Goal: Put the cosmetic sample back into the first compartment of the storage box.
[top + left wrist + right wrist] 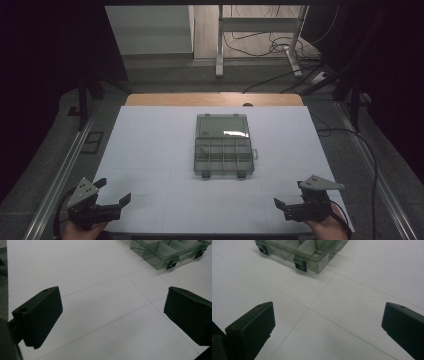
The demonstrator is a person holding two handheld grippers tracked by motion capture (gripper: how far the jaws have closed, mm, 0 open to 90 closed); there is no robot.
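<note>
Meanwhile, both the left hand-held gripper (114,191) and right hand-held gripper (287,195) wait released at the near tabletop (150,150) edge, apparently poised toward the opened compartment box (223,150) beyond.

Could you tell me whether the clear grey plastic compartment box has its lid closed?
No, the clear grey plastic compartment box lies open, lid folded back flat.

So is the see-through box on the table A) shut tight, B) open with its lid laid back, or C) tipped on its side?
B: in the high view the box lies flat on the white table with its compartments showing and its lid folded back on the far side, while the left tool and the right tool sit apart from it, jaws wide.
</note>
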